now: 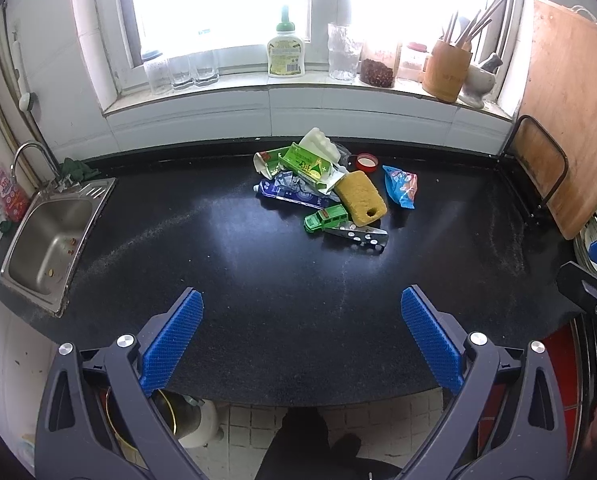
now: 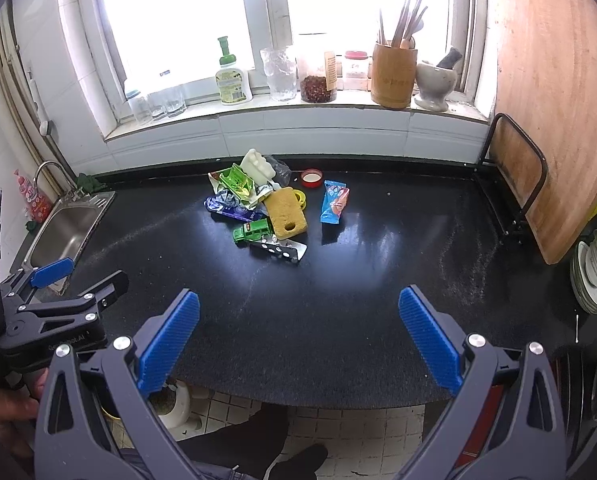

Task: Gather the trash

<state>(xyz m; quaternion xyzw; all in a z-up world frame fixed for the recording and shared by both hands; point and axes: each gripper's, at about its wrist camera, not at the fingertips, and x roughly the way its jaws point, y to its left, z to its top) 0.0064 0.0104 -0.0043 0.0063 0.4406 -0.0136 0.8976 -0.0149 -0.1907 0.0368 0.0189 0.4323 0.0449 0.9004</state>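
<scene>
A heap of trash lies at the back middle of the black counter [image 1: 258, 280]: a green carton [image 1: 304, 162], a white foam piece [image 1: 318, 142], a blue tube [image 1: 288, 194], a yellow sponge [image 1: 360, 198], a green toy truck [image 1: 325, 218], a pill blister [image 1: 358, 236], a red lid [image 1: 366, 162] and a blue snack wrapper [image 1: 400, 186]. The same heap shows in the right wrist view, with the sponge [image 2: 284, 212] and wrapper [image 2: 333, 202]. My left gripper [image 1: 300, 308] and right gripper [image 2: 298, 308] are both open and empty, near the counter's front edge, well short of the heap.
A steel sink [image 1: 48, 242] is set in the counter's left end. A wooden board [image 1: 570, 120] in a black rack stands at the right. Bottles, glasses and a utensil holder [image 2: 392, 74] line the windowsill. Stacked dishes [image 2: 594, 276] sit at far right.
</scene>
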